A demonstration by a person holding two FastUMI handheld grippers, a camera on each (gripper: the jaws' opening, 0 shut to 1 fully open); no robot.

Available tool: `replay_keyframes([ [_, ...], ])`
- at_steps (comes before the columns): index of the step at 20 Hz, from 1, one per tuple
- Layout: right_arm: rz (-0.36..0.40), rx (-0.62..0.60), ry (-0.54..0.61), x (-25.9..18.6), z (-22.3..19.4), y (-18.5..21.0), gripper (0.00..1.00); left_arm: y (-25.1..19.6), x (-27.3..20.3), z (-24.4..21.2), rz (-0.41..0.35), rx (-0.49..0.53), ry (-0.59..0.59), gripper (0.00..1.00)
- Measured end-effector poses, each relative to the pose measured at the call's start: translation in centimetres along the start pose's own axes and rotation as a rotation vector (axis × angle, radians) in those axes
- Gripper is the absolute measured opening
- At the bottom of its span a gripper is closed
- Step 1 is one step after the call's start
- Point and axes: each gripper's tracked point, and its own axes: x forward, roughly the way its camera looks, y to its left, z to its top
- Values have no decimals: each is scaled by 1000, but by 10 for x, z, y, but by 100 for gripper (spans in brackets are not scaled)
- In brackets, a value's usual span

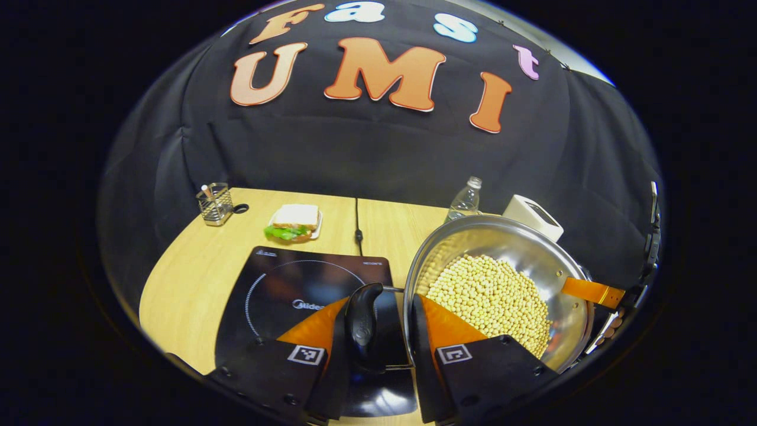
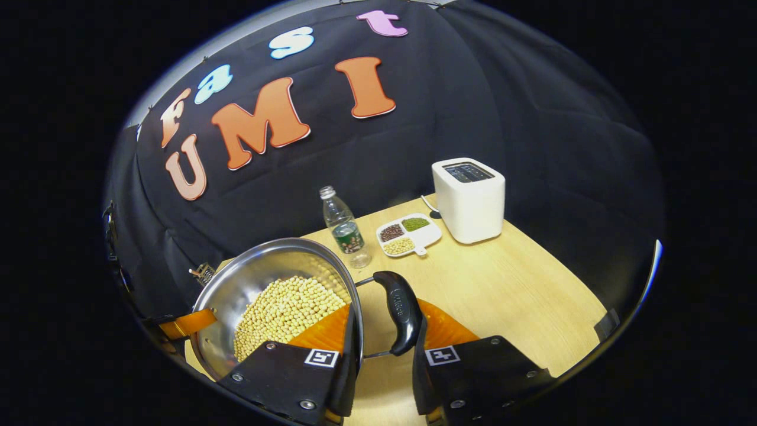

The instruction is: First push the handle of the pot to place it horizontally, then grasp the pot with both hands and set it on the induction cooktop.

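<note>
A steel pot [image 1: 520, 248] holding soybeans [image 1: 491, 296] hangs a little above the table, just right of the black induction cooktop [image 1: 295, 290]. My left gripper [image 1: 380, 299] is shut on the pot's black left handle [image 1: 362, 322], which lies over the cooktop's right edge. My right gripper [image 2: 387, 307] is shut on the pot's black right handle [image 2: 402, 310], with the pot [image 2: 260, 266] to its left. Each view shows the other gripper as an orange piece at the far rim [image 1: 591, 291] [image 2: 186, 322].
Behind the cooktop lie a sandwich on a plate [image 1: 294, 222], a wire holder [image 1: 214, 203] and a cable [image 1: 356, 222]. A water bottle [image 2: 346, 228], a divided dish of beans [image 2: 409, 234] and a white toaster [image 2: 470, 198] stand on the wooden table [image 2: 514, 290].
</note>
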Motion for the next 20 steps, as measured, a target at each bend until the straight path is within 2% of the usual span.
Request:
replay_keyframes([
  [1,5,-5,3,0,-2,10,39,10,0,2,5,-5,0,55],
  [2,11,-9,2,0,-2,20,39,19,-4,3,12,-10,-2,53],
  [6,38,-9,12,0,-9,54,39,56,-15,14,39,-11,-13,58],
  [9,58,-8,19,4,-14,79,39,81,-20,20,59,-7,-16,52],
  [12,77,-9,20,13,-20,98,39,104,-22,25,78,-13,-18,55],
  [20,114,-34,66,42,-40,151,39,160,-8,20,120,-31,9,55],
])
